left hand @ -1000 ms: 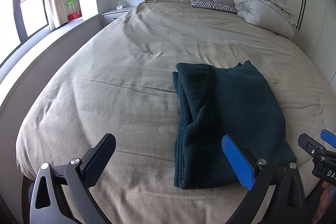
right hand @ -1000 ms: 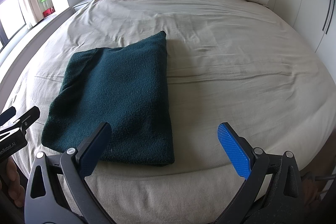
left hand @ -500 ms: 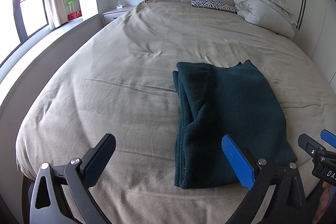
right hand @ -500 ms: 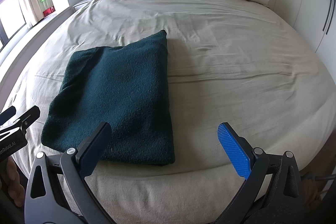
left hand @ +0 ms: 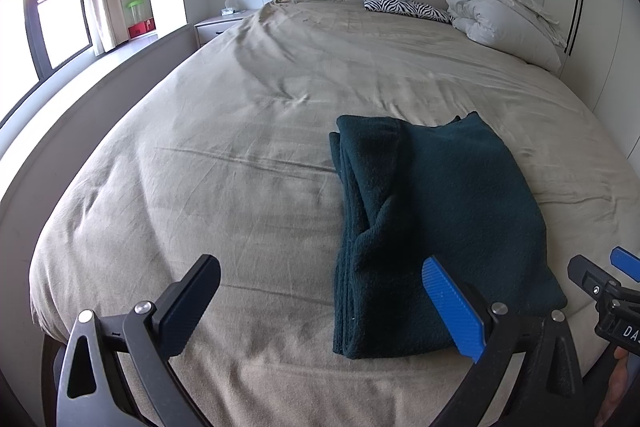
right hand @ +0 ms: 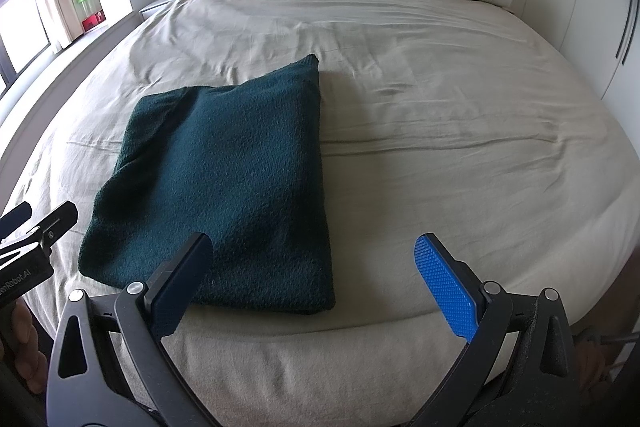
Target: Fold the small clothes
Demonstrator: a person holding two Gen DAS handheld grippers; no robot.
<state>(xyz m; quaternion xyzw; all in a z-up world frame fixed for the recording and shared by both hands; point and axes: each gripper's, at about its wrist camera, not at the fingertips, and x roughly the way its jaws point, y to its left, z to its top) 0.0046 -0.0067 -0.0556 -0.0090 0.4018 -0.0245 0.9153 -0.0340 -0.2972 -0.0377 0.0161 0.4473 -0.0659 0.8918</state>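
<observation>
A dark green garment (left hand: 432,211) lies folded into a flat rectangle on the beige bed (left hand: 240,147), near the foot edge. It also shows in the right wrist view (right hand: 224,179). My left gripper (left hand: 320,291) is open and empty, held above the bed's foot edge just left of the garment's near end. My right gripper (right hand: 312,271) is open and empty, held over the garment's near right corner without touching it. Each gripper's tip shows at the edge of the other's view, the right one (left hand: 600,283) and the left one (right hand: 36,227).
A white duvet pile (left hand: 508,19) and a zebra-print pillow (left hand: 404,7) lie at the headboard. A nightstand (left hand: 220,27) stands at the far left, beside a low ledge under the window (left hand: 60,23). White wardrobe doors (right hand: 592,7) line the right side.
</observation>
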